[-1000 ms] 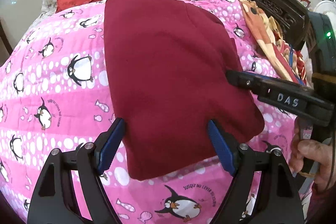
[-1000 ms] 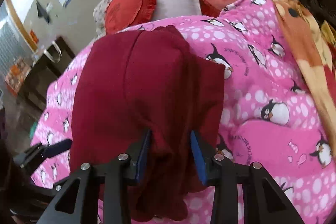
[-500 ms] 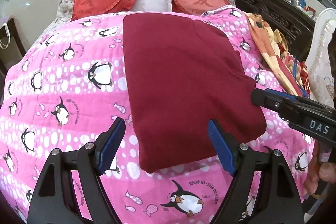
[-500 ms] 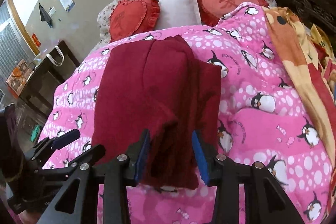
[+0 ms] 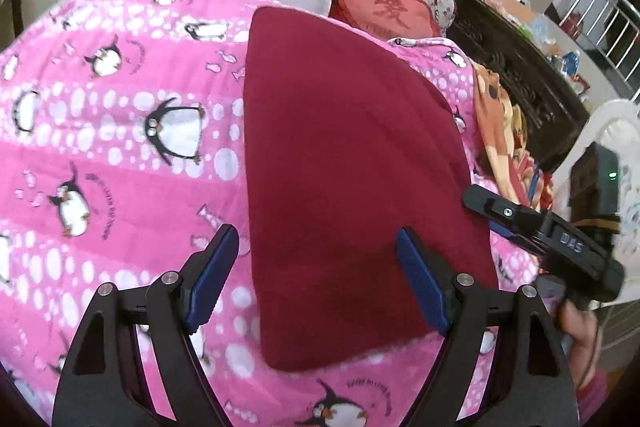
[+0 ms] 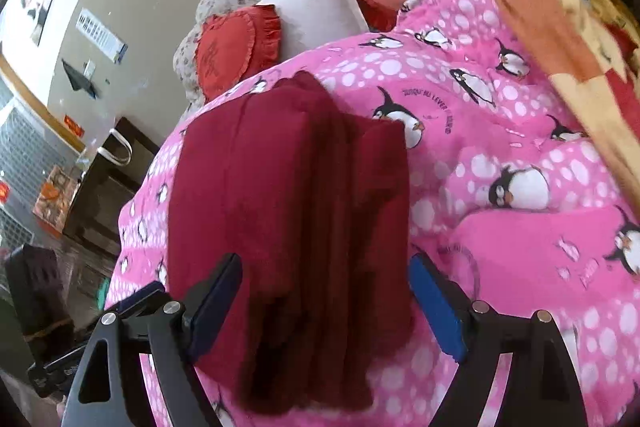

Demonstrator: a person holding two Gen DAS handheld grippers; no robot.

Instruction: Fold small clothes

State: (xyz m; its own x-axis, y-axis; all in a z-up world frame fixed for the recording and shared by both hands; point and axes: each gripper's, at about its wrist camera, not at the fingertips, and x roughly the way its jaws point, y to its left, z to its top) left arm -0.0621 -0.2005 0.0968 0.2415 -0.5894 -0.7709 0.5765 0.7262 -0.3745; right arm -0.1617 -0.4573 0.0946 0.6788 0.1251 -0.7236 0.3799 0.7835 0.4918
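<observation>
Maroon fleece garment (image 5: 352, 163), folded rectangle, quilted penguin bedspread (image 5: 120, 147)

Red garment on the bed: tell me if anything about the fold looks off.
The red garment lies folded on the pink quilt, but its near end is uneven: rumpled layers bunch up and stick out raggedly between the open right gripper fingers.

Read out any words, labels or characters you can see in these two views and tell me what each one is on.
"DAS": on the black body of the right gripper, slightly blurred.
One red Chinese character: on the right heart cushion; strokes too soft to name.
A matching character: on the left heart cushion; blurred.
Curved print beside a penguin on the pink quilt: roughly "JUSQU'AU LEVER", the rest unreadable.
Wall signs: too small.
</observation>
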